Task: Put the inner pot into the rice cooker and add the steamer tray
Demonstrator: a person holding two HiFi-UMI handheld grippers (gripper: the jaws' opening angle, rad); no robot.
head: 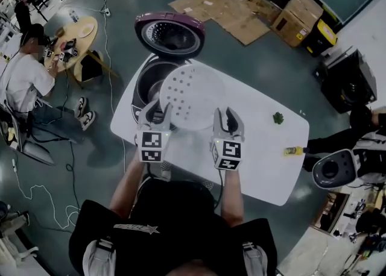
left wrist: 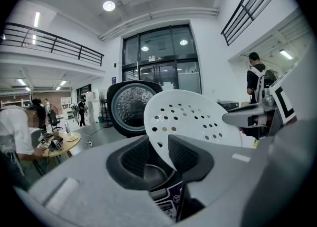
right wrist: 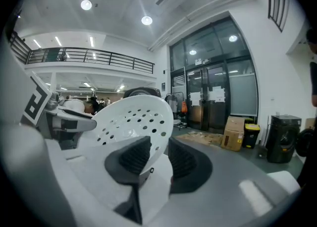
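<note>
A white perforated steamer tray (head: 192, 97) hangs tilted above the table, partly over the open rice cooker (head: 146, 82). My left gripper (head: 155, 110) is shut on the tray's near-left rim, and my right gripper (head: 228, 115) is shut on its near-right rim. In the left gripper view the tray (left wrist: 190, 119) rises from between the pads of the left gripper (left wrist: 161, 146), with the cooker's raised lid (left wrist: 130, 107) behind it and a shiny metal wall inside the cooker below. In the right gripper view the tray (right wrist: 133, 119) is pinched by the right gripper (right wrist: 159, 156).
The cooker's purple lid (head: 170, 32) stands open at the white table's (head: 265, 160) far left. A small green thing (head: 278, 117) and a yellow item (head: 294, 150) lie at the table's right. A seated person (head: 24, 79) and cardboard (head: 226, 6) are on the floor around it.
</note>
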